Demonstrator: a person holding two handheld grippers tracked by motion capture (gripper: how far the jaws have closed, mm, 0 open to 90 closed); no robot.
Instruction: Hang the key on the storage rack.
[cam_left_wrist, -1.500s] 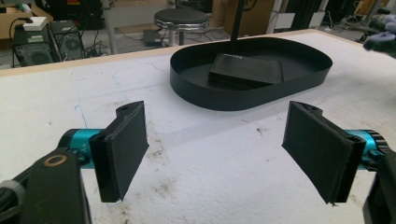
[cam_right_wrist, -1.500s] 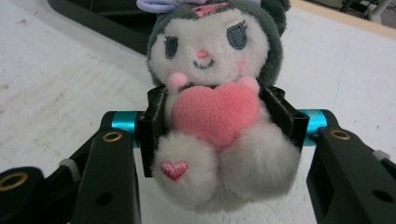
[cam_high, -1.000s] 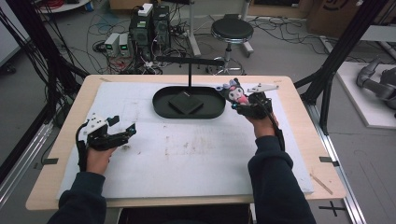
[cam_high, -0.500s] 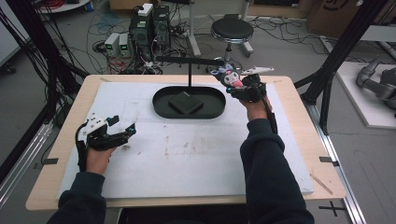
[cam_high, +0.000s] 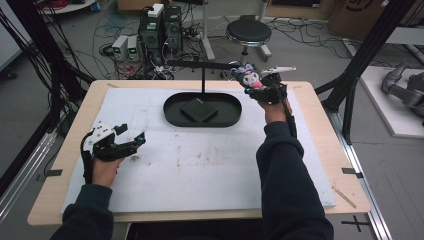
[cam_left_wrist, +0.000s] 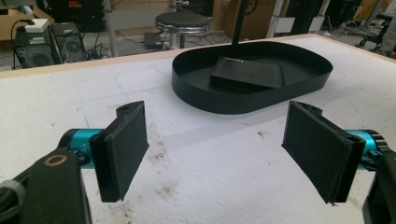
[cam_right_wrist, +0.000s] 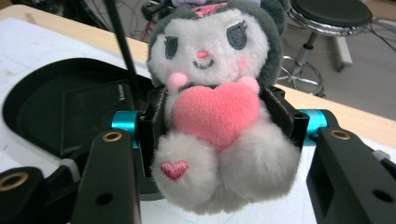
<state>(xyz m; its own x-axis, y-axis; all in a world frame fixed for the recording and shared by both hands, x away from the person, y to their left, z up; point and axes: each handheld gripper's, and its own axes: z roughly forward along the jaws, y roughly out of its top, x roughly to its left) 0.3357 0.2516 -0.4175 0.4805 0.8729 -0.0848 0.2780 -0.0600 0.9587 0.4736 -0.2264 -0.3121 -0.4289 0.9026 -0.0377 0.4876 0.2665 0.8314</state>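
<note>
Right claw (cam_high: 257, 81) is clamped on a small grey-and-white plush toy hugging a pink heart (cam_right_wrist: 215, 95), both jaws squeezing its sides. That arm is stretched out far, holding the toy up at the back right of the tabletop (cam_high: 320, 145), just past the right end of the black oval metal tray (cam_high: 202, 120). Left claw (cam_high: 131, 137) sits wide open with nothing in it, hand low over the white foam mat (cam_high: 200, 165) at the front left, pointing toward the tray.
</note>
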